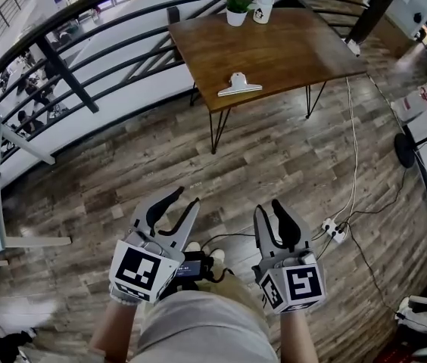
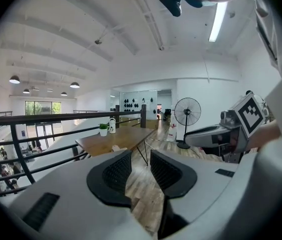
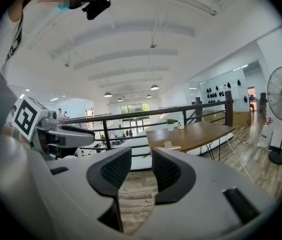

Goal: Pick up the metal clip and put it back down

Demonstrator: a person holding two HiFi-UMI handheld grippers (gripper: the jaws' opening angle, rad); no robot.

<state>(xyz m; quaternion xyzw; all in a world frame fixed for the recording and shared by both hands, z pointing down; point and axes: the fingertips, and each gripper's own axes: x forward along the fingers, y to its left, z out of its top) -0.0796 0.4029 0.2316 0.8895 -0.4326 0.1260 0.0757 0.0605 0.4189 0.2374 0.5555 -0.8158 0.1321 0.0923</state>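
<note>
Holding left gripper (image 1: 185, 197) and right gripper (image 1: 268, 207) low over floor (image 1: 274, 157), jaws of each narrowly apart, gripping nothing; clip (image 1: 239, 85) lying on table (image 1: 289, 51), well ahead.

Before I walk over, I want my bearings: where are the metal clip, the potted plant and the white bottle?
metal clip (image 1: 240, 88), head view, middle of its body
potted plant (image 1: 236, 17), head view, on its white pot
white bottle (image 1: 263, 7), head view, on its side
</note>
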